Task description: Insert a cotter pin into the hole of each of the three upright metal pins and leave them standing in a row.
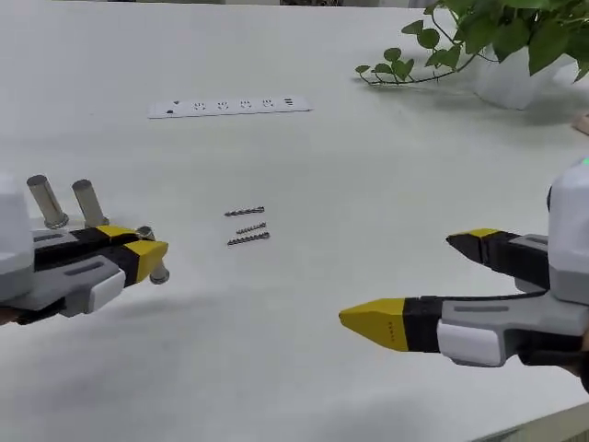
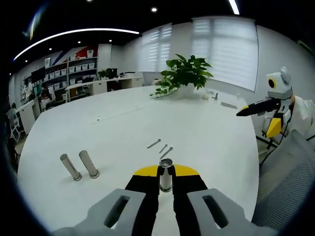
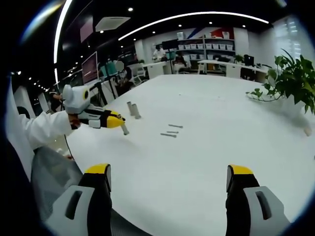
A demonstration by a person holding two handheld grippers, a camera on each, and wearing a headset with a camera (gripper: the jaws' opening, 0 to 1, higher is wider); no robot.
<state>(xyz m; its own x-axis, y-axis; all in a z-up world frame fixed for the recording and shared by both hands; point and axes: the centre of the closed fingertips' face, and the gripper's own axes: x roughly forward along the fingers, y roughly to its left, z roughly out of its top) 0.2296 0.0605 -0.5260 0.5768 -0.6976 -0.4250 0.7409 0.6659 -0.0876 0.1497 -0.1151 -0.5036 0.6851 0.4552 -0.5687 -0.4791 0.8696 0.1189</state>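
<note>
L hand-held gripper (image 1: 145, 249) at 9 o'clock in head view, clamped on one metal pin (image 2: 166, 174). 2 other metal pins (image 1: 87, 203) stand upright just behind it, approx 10 o'clock. 3 cotter pins (image 1: 247, 226) lie loose on tabletop (image 1: 276, 359) near centre. R hand-held gripper (image 1: 398, 279) at 4 o'clock, jaws wide, nothing btwn them.

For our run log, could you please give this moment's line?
left gripper: shut on metal pin | right gripper: open, empty | other two pins: upright | three cotter pins: loose on table
</note>
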